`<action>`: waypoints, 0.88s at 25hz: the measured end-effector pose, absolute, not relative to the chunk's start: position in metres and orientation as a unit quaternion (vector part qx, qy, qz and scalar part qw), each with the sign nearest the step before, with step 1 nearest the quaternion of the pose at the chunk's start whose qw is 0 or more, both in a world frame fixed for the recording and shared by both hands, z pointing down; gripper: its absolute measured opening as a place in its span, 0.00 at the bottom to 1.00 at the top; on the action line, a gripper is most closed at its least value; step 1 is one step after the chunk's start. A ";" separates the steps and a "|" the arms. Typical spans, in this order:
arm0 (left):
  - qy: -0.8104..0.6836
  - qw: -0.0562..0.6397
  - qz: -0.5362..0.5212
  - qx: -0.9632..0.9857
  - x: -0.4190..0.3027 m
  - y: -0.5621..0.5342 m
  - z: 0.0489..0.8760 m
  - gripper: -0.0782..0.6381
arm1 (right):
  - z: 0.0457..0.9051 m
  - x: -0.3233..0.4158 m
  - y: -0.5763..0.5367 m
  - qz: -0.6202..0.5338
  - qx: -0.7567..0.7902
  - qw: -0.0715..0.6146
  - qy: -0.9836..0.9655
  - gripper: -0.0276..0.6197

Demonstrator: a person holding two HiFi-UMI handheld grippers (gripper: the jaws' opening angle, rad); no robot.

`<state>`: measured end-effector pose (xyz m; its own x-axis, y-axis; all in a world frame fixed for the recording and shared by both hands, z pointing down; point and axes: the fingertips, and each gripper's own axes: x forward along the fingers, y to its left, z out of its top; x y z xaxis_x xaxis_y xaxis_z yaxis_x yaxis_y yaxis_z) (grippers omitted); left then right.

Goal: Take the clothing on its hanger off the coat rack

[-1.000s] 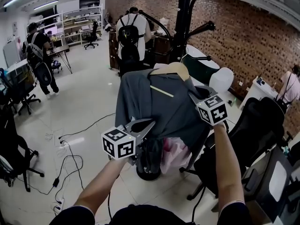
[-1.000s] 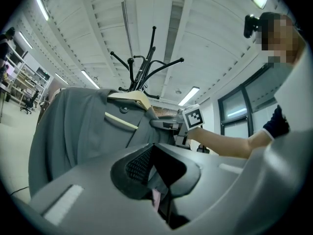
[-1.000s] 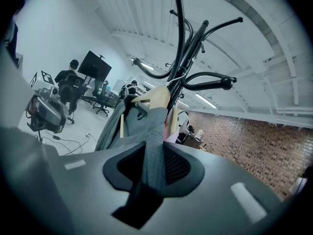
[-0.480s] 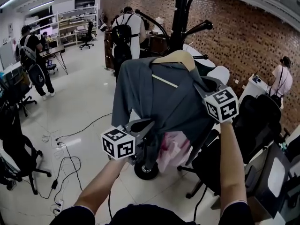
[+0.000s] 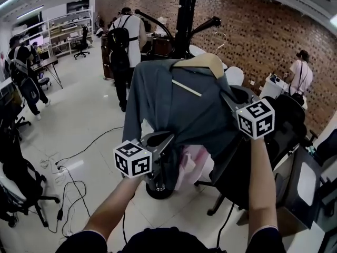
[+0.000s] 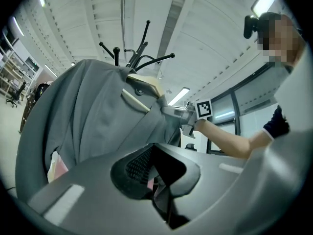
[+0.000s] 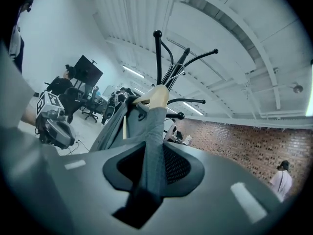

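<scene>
A grey garment [image 5: 179, 107] hangs on a wooden hanger [image 5: 204, 62] in front of the black coat rack [image 5: 184, 15]. My right gripper [image 5: 227, 98] is shut on the hanger's cloth-covered right shoulder; in the right gripper view the grey cloth [image 7: 152, 146] runs between the jaws up to the wooden hanger [image 7: 155, 96]. My left gripper [image 5: 164, 140] sits at the garment's lower hem, its jaws closed on a fold of the grey fabric [image 6: 164, 192]. Something pink [image 5: 188, 162] hangs under the garment. A thin hook [image 5: 224, 36] shows above the hanger; I cannot tell whether it touches a rack arm.
The rack's round base [image 5: 158, 186] stands on the floor below my left gripper. A black office chair [image 5: 287, 128] is close at the right. People stand behind the rack [image 5: 124, 33] and at the right wall [image 5: 299, 75]. Cables [image 5: 63, 194] lie on the floor at the left.
The right gripper has risen and moved right with the hanger's shoulder, lifting the garment with it. The left gripper stays on the hem and has shifted only slightly.
</scene>
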<state>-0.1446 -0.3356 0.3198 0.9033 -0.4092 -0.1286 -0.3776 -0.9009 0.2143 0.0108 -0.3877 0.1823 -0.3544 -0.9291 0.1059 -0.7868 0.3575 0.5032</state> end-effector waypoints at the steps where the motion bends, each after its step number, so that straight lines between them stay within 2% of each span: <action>1: -0.198 0.093 -0.085 0.972 -0.142 -0.334 0.319 0.13 | 0.183 0.013 -0.381 -0.186 0.536 0.189 -0.801 0.18; 12: -0.124 0.105 -0.079 0.984 -0.109 -0.295 0.323 0.13 | 0.188 0.040 -0.293 -0.186 0.577 0.193 -0.771 0.18; 16: -0.093 0.109 -0.071 0.987 -0.084 -0.272 0.324 0.13 | 0.193 0.063 -0.258 -0.173 0.599 0.180 -0.761 0.18; 22: -0.069 0.107 -0.060 0.990 -0.039 -0.238 0.313 0.13 | 0.185 0.107 -0.207 -0.179 0.621 0.198 -0.737 0.18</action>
<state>-0.0386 -0.2377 0.3126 0.9834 -0.1485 -0.1040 -0.1229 -0.9678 0.2199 0.1072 -0.2074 0.1846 -0.1500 -0.9863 0.0683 -0.8446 0.1637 0.5098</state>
